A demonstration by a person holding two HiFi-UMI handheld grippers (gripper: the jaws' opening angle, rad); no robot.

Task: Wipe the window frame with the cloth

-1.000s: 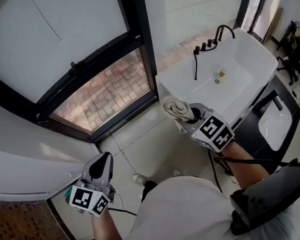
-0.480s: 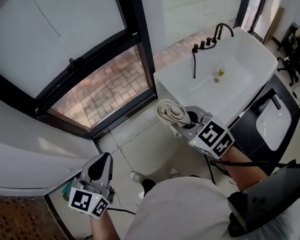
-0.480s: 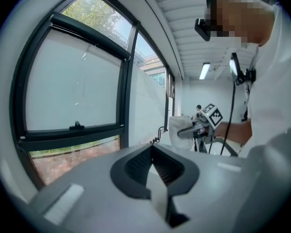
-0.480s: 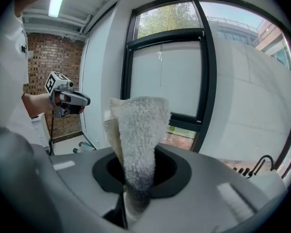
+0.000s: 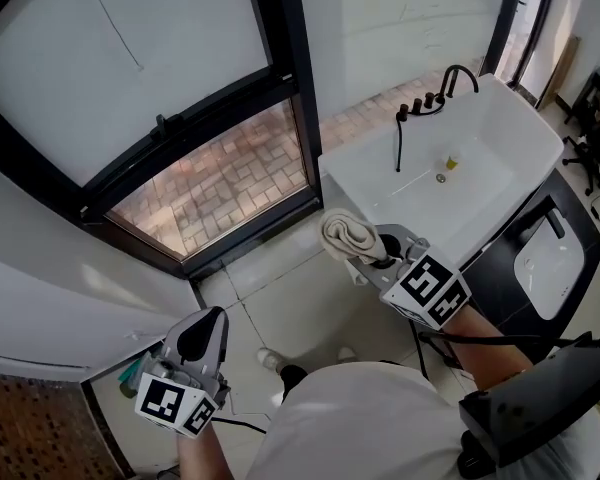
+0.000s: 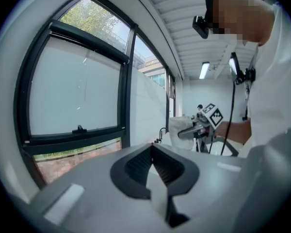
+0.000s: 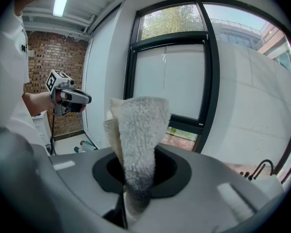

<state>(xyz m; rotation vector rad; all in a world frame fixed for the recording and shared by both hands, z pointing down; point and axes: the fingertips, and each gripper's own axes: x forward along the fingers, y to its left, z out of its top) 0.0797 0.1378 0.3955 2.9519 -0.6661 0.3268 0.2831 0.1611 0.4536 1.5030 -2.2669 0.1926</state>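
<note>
Looks steeply down past a white shirt point(image 5: 370, 418) onto a pale tiled floor point(image 5: 280, 288).

Low at the left, shows the left gripper point(image 5: 208, 320), pointing up and away and well apart from the window. In the left gripper view, has its jaws closed tip to tip with nothing between them.

Across the upper left, shows the window frame point(image 5: 280, 78). Consists of black bars around a frosted upper pane point(image 5: 180, 38) and a clear lower pane point(image 5: 220, 178) that gives onto reddish brick paving. Carries a small black handle point(image 5: 161, 125) on the slanting crossbar.

Right of the frame's upright, near the middle, shows the right gripper point(image 5: 365, 250) clamped on the cloth point(image 5: 346, 234). Grips this pale, nubbly, folded cloth by its lower end, with the rest standing up out of the jaws in the right gripper view. Hangs in the air clear of the frame, not touching it, in front of the near edge of the basin. In the right gripper view, sets the cloth against the black frame behind it, with the other gripper off to the left in a hand point(image 7: 36, 103).

Further right, shows a white basin point(image 5: 500, 158) with a black tap point(image 5: 458, 71) at its far rim.
</note>
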